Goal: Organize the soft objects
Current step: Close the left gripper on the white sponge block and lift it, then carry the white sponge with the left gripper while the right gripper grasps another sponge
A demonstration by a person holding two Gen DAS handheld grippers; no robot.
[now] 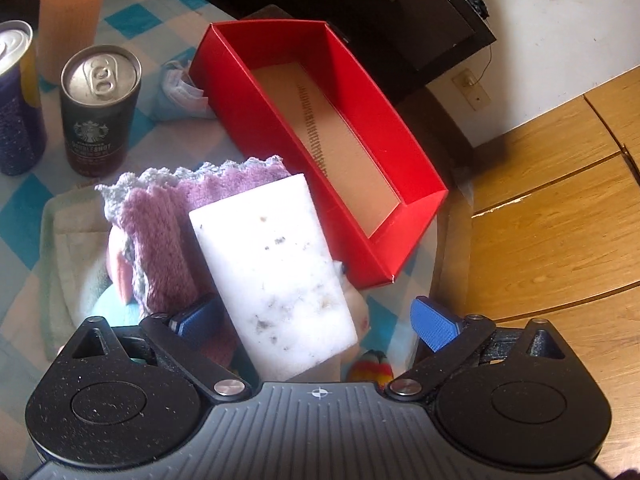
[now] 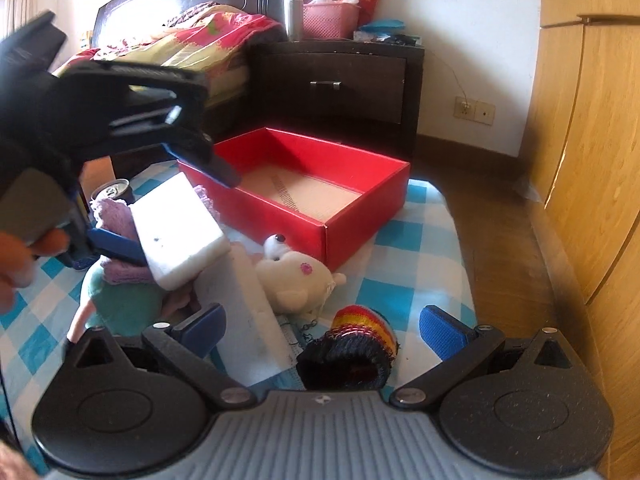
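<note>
A white sponge block (image 1: 276, 268) leans on a pile of purple towels (image 1: 160, 236), touching my left gripper's left finger. My left gripper (image 1: 316, 322) is open around the sponge's lower end; in the right wrist view it (image 2: 172, 216) hovers over the sponge (image 2: 180, 232). The empty red box (image 1: 384, 200) lies just beyond, also in the right wrist view (image 2: 360, 216). My right gripper (image 2: 320, 330) is open and empty above a rainbow knitted hat (image 2: 356, 344). A white plush toy (image 2: 296, 276) and a white foam slab (image 2: 248, 312) lie before the box.
A dark Starbucks can (image 1: 100, 108), a purple can (image 1: 16, 96) and a face mask (image 1: 180, 92) sit on the blue-checked cloth (image 2: 416, 276). A green plush (image 2: 128, 300) lies under the towels. A dark nightstand (image 2: 336, 88), bed and wooden wardrobe (image 2: 592, 160) surround the table.
</note>
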